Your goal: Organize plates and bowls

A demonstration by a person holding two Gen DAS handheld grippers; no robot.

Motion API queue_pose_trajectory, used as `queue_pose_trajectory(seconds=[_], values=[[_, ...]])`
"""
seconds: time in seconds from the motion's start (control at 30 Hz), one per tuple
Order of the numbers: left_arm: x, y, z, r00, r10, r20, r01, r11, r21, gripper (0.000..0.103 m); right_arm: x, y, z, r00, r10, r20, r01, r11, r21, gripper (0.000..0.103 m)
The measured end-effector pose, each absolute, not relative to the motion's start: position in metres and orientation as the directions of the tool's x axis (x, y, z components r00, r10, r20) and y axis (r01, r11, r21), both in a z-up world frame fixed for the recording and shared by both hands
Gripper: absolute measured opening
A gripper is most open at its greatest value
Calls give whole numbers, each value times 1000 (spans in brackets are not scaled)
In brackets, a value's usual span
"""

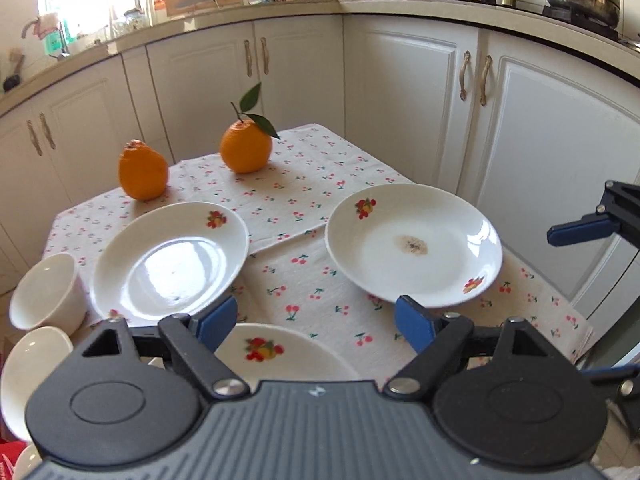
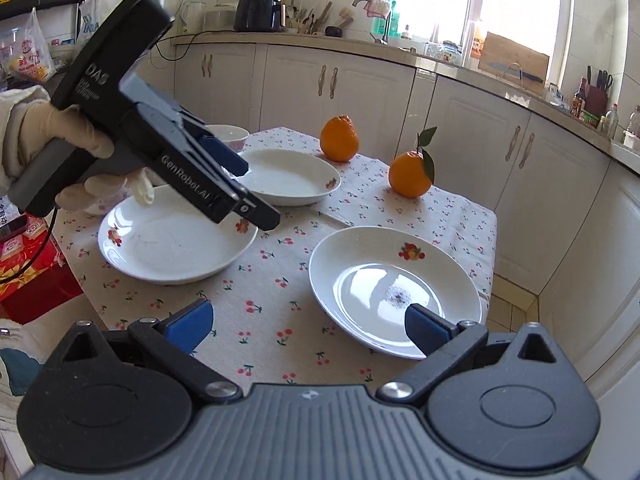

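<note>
- Desk [image 2: 280, 312] covered with matte woven cloth, cream with small red cherry print; a second piece of the same cloth overlaps it at the far end.
- 3 round white glossy plates, glazed ceramic look, shallow with raised rims and fruit decals.
- Stained plate [image 2: 394, 292] on the right side of the desk, a brown speckled patch at its centre; also in the left wrist view [image 1: 414, 244].
- Clean plate [image 2: 176, 240] at the near left in the right wrist view; far plate [image 2: 288, 176] beyond it, close together, contact unclear.
- White bowls: 1 smooth, deep and tilted [image 1: 48, 292] beside the far plate at the left edge, another rim [image 1: 28, 376] below it; details cut off.
- 2 oranges with bumpy peel at the far end: 1 pear-shaped [image 2: 339, 138], 1 with stem and 2 green leaves [image 2: 410, 174].
- Left gripper [image 2: 256, 192], black body, blue pads, held by a gloved hand [image 2: 84, 144] above the clean plate; fingers [image 1: 218, 322] part open, nothing between them, touching nothing.
- Right gripper [image 2: 308, 324] hovers by the near rim of the stained plate; fingers [image 2: 192, 320] spread wide, empty, the right pad overlapping the plate in view, contact cannot be told.
- Glossy white cabinets and a cluttered kitchen counter behind.
</note>
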State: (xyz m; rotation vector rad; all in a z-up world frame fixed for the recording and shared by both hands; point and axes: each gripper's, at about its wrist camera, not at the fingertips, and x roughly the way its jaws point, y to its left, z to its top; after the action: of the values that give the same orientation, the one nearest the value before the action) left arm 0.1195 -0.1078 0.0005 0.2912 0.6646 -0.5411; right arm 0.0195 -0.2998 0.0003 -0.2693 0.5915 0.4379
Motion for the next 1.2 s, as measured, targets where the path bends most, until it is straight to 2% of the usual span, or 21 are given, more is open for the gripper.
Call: queue_pose_trajectory(seconds=[0.17,0.27,0.53,0.93,1.2], values=[[69,-70,0,748,-329,-577,484,865,134,90,11,-282,3,738,361,-570,-494,865,-91,103],[45,-54,-6,773,-296,-561,443,885,143,92,14,-275,1,726,380,-573,-500,864,-59,103],[11,-19,-39,746,-246,-619,391,914,107,92,29,-258,-6,677,436,-593,-506,861,54,103],[27,-4,-73,688,-255,-679,396,916,57,92,58,-218,-18,602,427,-675,-557,830,28,103],[40,-2,-80,670,-292,-682,401,916,1,101,96,-201,-27,518,466,-717,-629,776,50,103]])
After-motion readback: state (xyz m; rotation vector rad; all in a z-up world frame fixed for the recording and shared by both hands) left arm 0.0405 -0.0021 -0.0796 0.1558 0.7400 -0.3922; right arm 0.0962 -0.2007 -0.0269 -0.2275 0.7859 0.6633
